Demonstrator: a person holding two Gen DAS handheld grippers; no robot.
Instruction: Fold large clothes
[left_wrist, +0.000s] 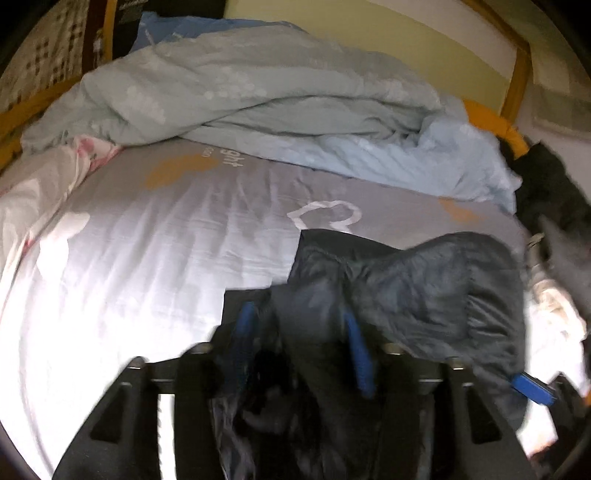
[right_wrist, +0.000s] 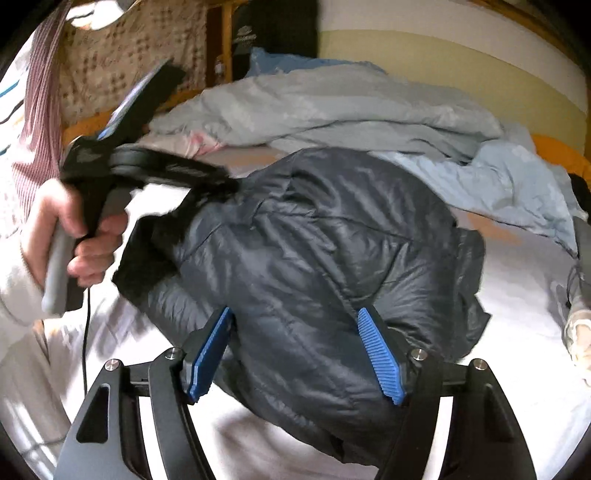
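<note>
Bed (left_wrist: 129, 240) with rumpled duvet (left_wrist: 258, 92) far, dark jacket (right_wrist: 314, 258) bunched near-right, long axis left-right, left gripper (left_wrist: 299, 325) gripping its edge, right gripper (right_wrist: 295, 347) wide astride it, hand (right_wrist: 74, 229) only in right view.

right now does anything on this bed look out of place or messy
Yes. The dark navy quilted puffer jacket is bunched in a lump, not spread flat for folding. Behind it a pale blue-grey duvet lies crumpled across the bed's far side, and dark clothing is heaped at the right edge.

Jacket (right_wrist: 314, 258): dark quilted cloth, slight sheen. Bedsheet (left_wrist: 147, 240): smooth matt cotton. Gripper pads (right_wrist: 380, 354): ribbed blue plastic.
</note>
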